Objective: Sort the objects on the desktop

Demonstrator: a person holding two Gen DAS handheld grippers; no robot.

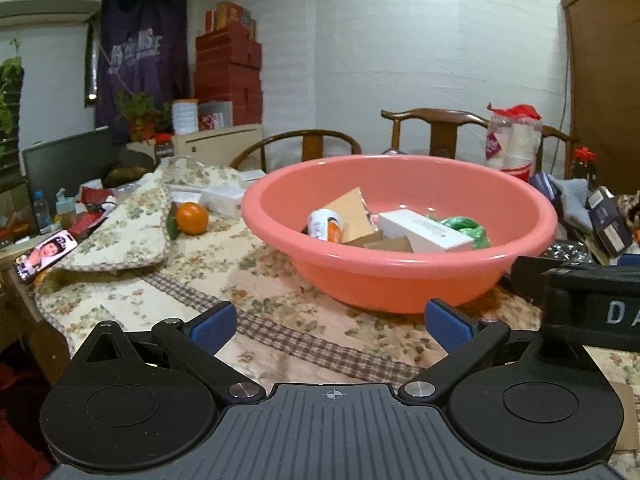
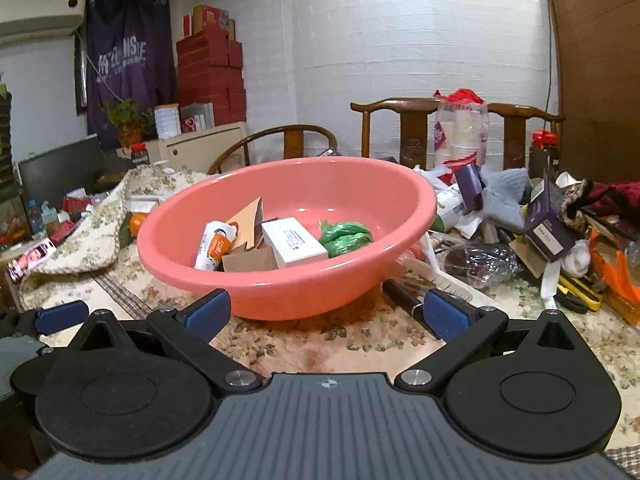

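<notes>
The pink basin (image 2: 288,292) looks like smooth, glossy plastic; the floral tablecloth (image 1: 132,304) is soft, matt quilted cloth; the chairs (image 2: 416,128) are dark polished wood; the white box (image 2: 296,244) is matt cardboard; the green bag (image 2: 344,236) is crinkled shiny plastic.

Black tool (image 1: 330,326), blue pads (image 1: 214,326)
</notes>
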